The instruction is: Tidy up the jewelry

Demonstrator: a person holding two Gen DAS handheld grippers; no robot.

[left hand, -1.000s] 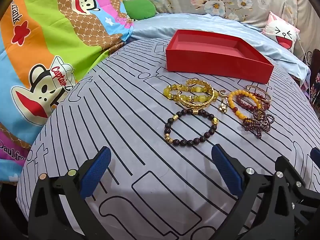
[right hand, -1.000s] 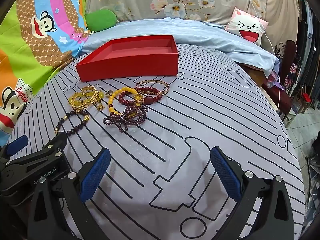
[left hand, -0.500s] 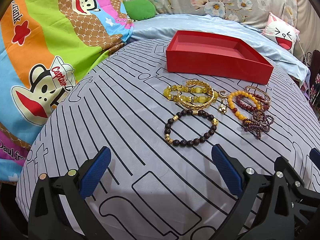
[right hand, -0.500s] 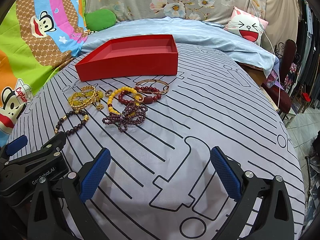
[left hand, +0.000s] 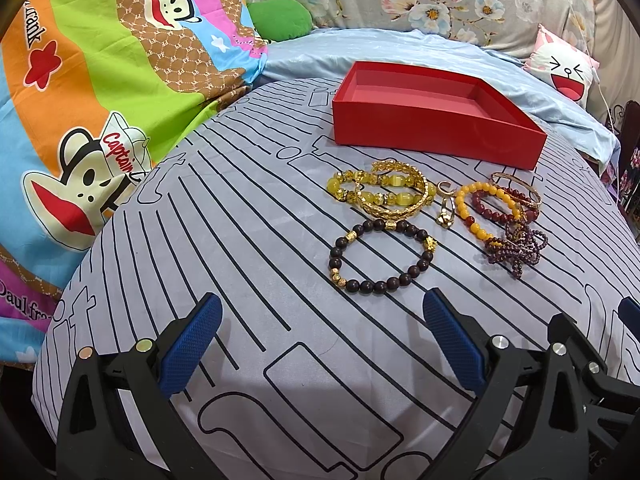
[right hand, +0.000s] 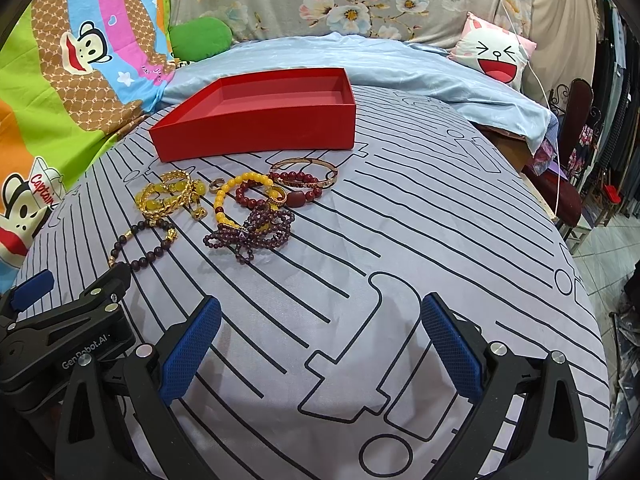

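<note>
An empty red box (left hand: 434, 128) (right hand: 256, 132) stands at the back of the grey striped cloth. In front of it lies a cluster of jewelry: a dark bead bracelet (left hand: 380, 256) (right hand: 140, 240), yellow-gold bracelets (left hand: 380, 196) (right hand: 168, 196), a gold ring piece (left hand: 445, 208), an orange bead bracelet (left hand: 474, 216) (right hand: 240, 196), red beads with a gold bangle (left hand: 516, 196) (right hand: 304, 176), and a purple bead bunch (left hand: 514, 246) (right hand: 252, 236). My left gripper (left hand: 320, 344) is open and empty, just short of the dark bracelet. My right gripper (right hand: 320, 344) is open and empty, to the right of the left one.
The grey cloth (right hand: 400, 240) covers a rounded surface that drops off on the right towards a chair (right hand: 576, 184). A colourful cartoon blanket (left hand: 80, 120) lies on the left. A light blue sheet (left hand: 400, 48), a green cushion (left hand: 280, 18) and a white face pillow (right hand: 496, 52) lie behind the box.
Both grippers have edged slightly; the view has barely shifted. Nothing has been taken hold of and the jewelry lies as before.
</note>
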